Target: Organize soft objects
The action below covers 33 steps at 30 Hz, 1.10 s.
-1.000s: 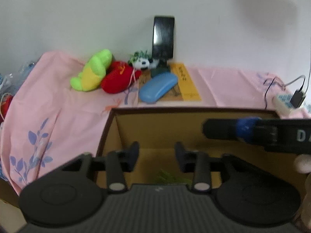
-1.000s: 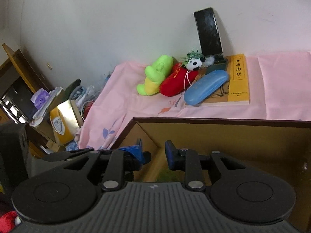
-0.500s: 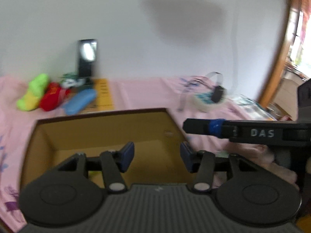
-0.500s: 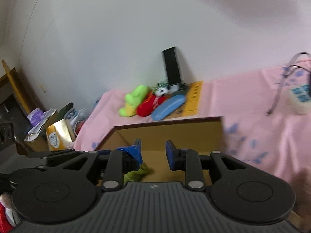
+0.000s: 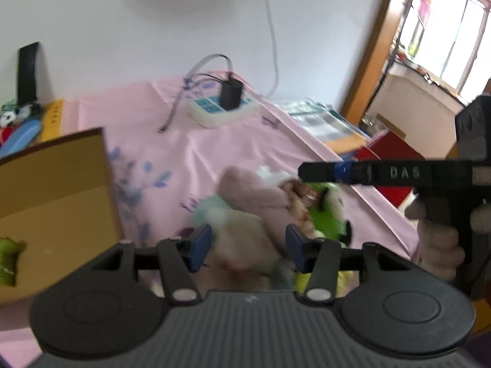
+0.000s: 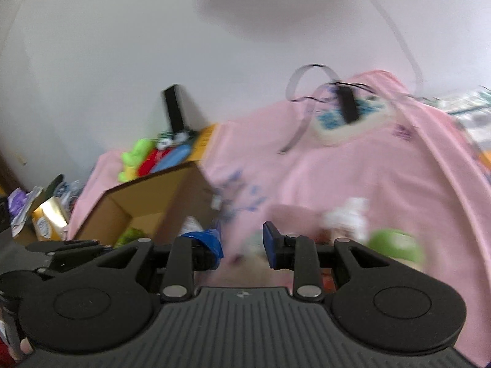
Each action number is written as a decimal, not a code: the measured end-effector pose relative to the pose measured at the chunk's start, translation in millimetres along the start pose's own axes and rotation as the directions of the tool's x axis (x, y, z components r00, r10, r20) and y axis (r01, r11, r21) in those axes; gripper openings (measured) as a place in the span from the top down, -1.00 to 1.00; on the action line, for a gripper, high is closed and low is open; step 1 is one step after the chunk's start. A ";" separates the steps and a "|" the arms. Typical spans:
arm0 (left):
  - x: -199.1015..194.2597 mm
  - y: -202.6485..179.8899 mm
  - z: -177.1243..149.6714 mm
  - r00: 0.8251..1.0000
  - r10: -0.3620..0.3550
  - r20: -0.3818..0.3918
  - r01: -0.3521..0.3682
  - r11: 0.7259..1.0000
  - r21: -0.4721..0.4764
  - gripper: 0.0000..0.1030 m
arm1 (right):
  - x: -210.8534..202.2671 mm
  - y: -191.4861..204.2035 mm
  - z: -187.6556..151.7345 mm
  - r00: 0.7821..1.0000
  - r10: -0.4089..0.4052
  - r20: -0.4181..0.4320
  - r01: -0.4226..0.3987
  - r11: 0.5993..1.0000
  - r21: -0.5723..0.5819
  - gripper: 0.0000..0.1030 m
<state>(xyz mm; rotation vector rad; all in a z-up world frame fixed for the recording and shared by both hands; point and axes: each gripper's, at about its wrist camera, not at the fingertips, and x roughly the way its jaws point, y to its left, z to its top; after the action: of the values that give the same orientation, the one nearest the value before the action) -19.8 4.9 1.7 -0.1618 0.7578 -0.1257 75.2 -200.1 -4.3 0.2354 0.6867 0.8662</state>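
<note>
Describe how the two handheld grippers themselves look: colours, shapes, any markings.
Both are black. The left gripper has two round discs flanking a ribbed grey plate, silver pivot screws and blue pads on its fingers. The right gripper is built alike; in the left wrist view its finger carries blue tape and white "DAS" lettering. No cables or sleeves show.

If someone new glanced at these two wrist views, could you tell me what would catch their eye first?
Probably the blurred heap of soft toys on the pink cloth, just ahead of the left gripper, whose jaws stand apart and empty. To its left sits the open cardboard box with something green inside, and farther back a white power strip lies near the wall.
</note>
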 end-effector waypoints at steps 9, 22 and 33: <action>31.6 -44.0 -12.7 0.990 -0.081 -0.116 0.085 0.996 0.029 -0.09 | -26.9 -66.5 -12.3 0.993 0.034 -0.117 -0.025 0.997 0.079 0.76; 60.7 -20.6 -46.0 0.963 0.107 -0.246 -0.122 0.991 -0.047 -0.14 | 1.1 -47.7 -27.9 0.893 0.319 -0.318 -0.330 0.944 0.021 0.71; 56.1 1.2 -54.9 0.970 0.065 -0.235 -0.097 0.987 -0.128 0.71 | 68.5 -22.8 -45.8 0.847 0.293 -0.444 -0.274 0.955 0.108 0.71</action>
<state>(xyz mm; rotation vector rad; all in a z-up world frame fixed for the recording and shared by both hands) -17.4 -9.1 -75.4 -0.2510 1.0045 -0.0130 90.9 -165.8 -81.0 0.1715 1.1310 1.2129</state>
